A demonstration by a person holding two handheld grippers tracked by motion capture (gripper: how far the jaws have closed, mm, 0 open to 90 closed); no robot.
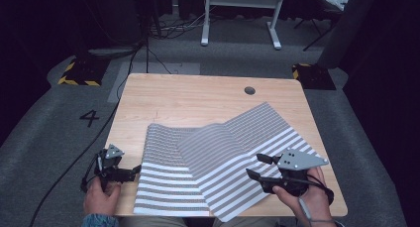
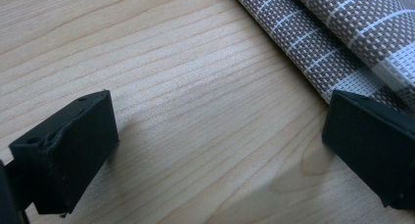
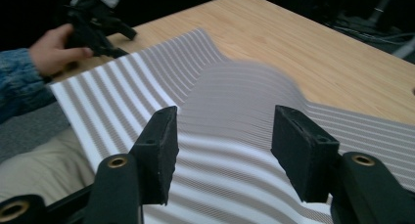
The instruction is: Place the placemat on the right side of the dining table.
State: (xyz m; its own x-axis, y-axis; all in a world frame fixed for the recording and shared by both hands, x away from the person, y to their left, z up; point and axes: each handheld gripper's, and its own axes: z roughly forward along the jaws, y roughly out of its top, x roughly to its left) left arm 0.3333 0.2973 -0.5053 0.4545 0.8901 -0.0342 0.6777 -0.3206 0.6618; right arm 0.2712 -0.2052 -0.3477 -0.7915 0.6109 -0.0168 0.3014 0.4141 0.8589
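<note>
On the table, a folded striped mat lies between open grippers.

A single black numeral "4" is marked on the grey floor to the left of the bench.

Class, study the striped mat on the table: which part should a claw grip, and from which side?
Probably the striped mat at its near-left edge, approached level from the left, where the open left claw already waits. That edge lies flat and reachable on the table, while the middle humps up.
</note>
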